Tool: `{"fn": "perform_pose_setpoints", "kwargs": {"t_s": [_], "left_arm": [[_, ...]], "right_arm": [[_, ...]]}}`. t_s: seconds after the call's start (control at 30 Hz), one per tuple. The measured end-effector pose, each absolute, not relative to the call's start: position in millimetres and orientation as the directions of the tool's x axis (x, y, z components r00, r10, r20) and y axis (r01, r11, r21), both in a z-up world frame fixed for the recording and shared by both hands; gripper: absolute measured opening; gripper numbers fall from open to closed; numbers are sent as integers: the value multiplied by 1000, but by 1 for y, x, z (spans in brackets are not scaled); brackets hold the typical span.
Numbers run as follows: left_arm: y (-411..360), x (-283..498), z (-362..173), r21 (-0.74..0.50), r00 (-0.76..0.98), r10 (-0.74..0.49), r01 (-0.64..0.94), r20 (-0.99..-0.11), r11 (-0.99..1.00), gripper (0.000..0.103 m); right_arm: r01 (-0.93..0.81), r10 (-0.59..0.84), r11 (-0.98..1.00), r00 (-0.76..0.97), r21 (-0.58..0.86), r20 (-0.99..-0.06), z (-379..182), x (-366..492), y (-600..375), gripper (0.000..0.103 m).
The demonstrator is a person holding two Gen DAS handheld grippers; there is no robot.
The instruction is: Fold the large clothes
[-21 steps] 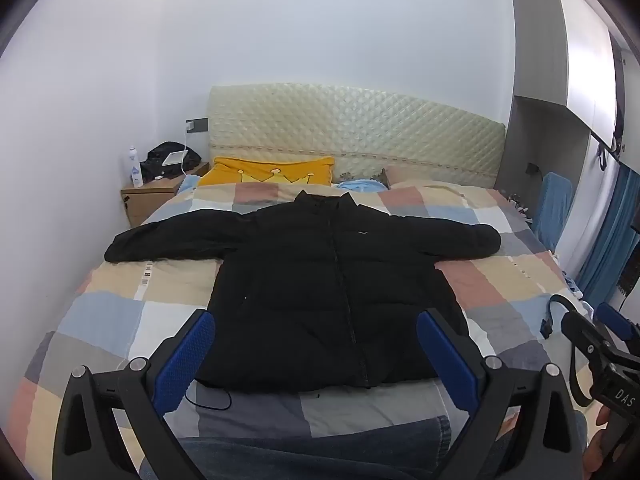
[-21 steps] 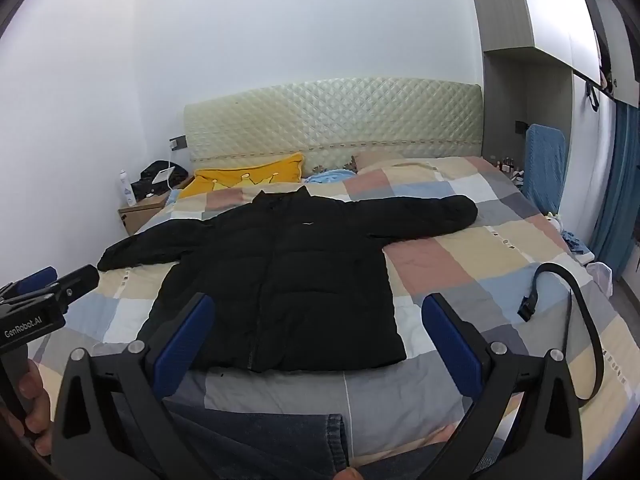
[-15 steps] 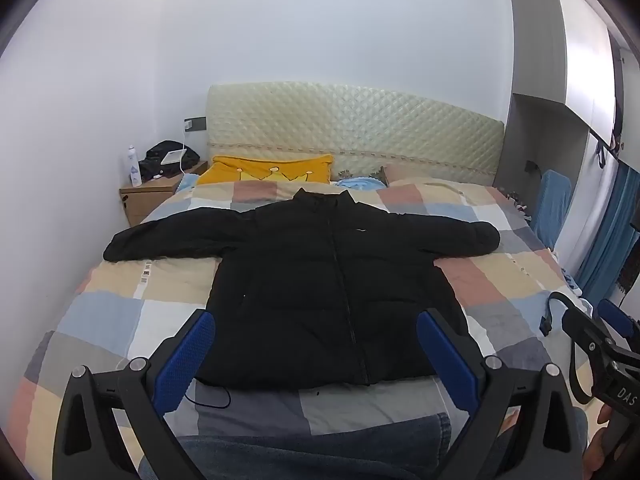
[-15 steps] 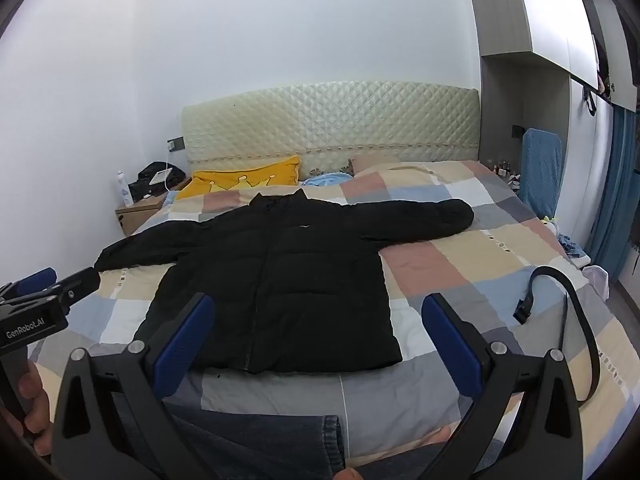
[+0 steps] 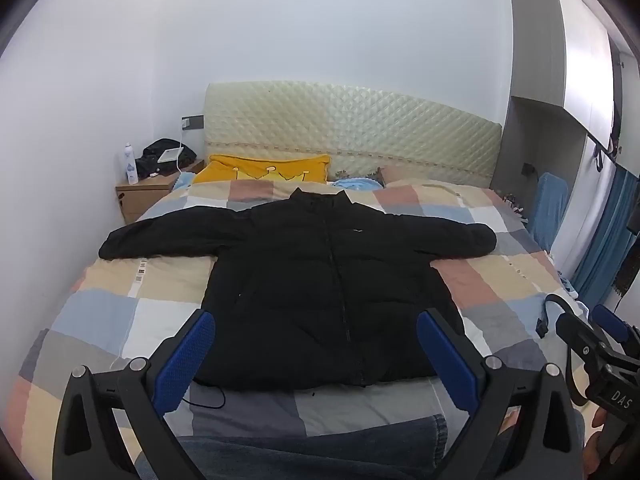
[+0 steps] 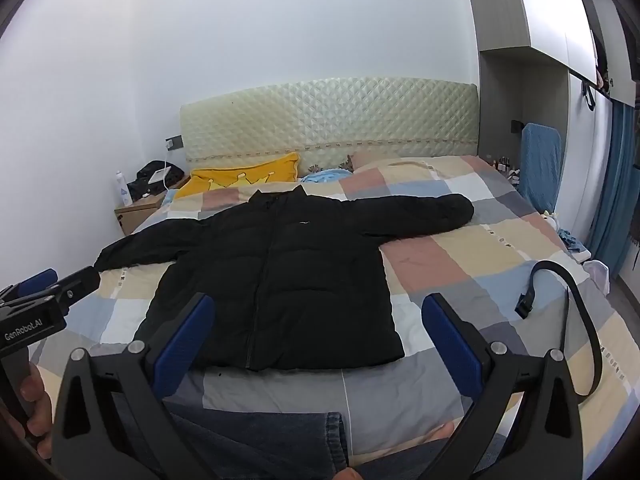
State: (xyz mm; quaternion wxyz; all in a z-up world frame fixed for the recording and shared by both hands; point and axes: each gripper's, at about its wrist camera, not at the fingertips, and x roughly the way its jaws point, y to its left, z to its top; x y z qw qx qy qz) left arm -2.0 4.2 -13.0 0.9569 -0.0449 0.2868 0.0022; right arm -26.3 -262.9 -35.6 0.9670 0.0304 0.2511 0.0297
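A black puffer jacket (image 5: pixel 320 280) (image 6: pixel 280 272) lies flat and face up on the checked bedspread (image 5: pixel 120 312) (image 6: pixel 460 264), zip closed, both sleeves spread sideways, collar toward the headboard. My left gripper (image 5: pixel 316 354) hovers open near the foot of the bed, short of the jacket's hem, nothing between its blue pads. My right gripper (image 6: pixel 318 334) is likewise open and empty, held to the right of the left one, facing the hem and the bare bedspread beside it. Each gripper shows at the edge of the other's view.
A black belt (image 6: pixel 568 304) curls on the bed's right side. A thin black cord (image 5: pixel 208 398) lies by the hem. A yellow pillow (image 5: pixel 264 170) sits at the headboard, a nightstand (image 5: pixel 144 196) stands left, wardrobe and blue curtain (image 6: pixel 612 184) right. Denim-clad legs (image 5: pixel 320 452) fill the foreground.
Both views have shifted only slightly; the jacket lies as before and both grippers stay open.
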Motion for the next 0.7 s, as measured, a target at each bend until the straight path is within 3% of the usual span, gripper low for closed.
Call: {"fn": "perform_pose_setpoints", "kwargs": {"t_s": [0.7], "left_arm": [[8, 0, -11, -70, 826, -9, -37, -563, 997, 102]], "right_arm": [[-46, 78, 996, 872, 78, -484, -42, -25, -262, 103]]}}
